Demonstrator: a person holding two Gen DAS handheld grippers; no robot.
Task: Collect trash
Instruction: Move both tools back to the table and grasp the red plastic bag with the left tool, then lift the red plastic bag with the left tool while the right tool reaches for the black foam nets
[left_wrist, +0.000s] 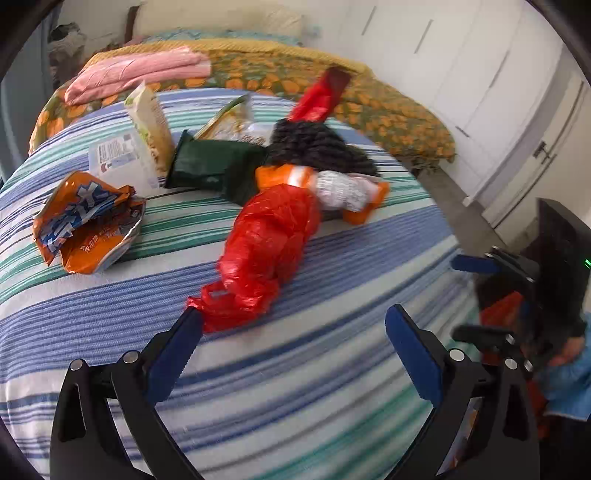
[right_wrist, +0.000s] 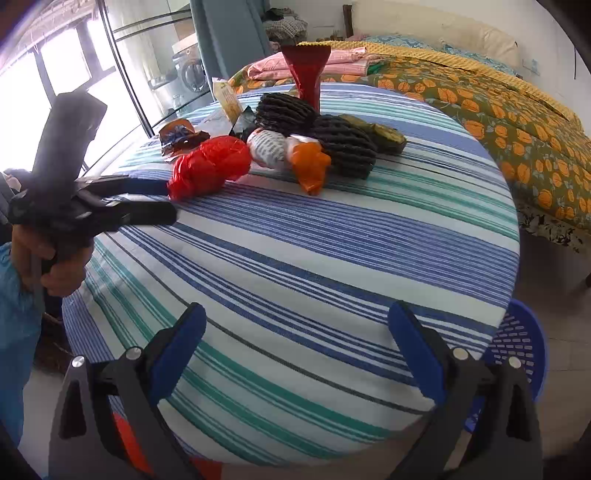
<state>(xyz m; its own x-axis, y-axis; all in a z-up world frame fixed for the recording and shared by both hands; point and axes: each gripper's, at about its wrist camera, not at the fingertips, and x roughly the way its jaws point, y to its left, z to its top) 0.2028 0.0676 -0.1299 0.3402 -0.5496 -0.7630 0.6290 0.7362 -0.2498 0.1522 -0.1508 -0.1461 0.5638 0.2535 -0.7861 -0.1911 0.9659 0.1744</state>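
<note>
We've got both grippers spread wide, nothing pinched. Left gripper (left_wrist: 293, 354) hovers low over the striped table (left_wrist: 332, 387), its left finger tip just beside the red plastic bag (left_wrist: 269, 243). Right gripper (right_wrist: 297, 354) sits back at the near table edge, w/ the blue basket (right_wrist: 521, 343) below at right. Trash all looks uncollected: orange snack bag (left_wrist: 86, 229), green pouch (left_wrist: 218, 166), black mesh wads (left_wrist: 317, 146), red wrapper (left_wrist: 321, 94) further back, so we judge the task barely started
</note>
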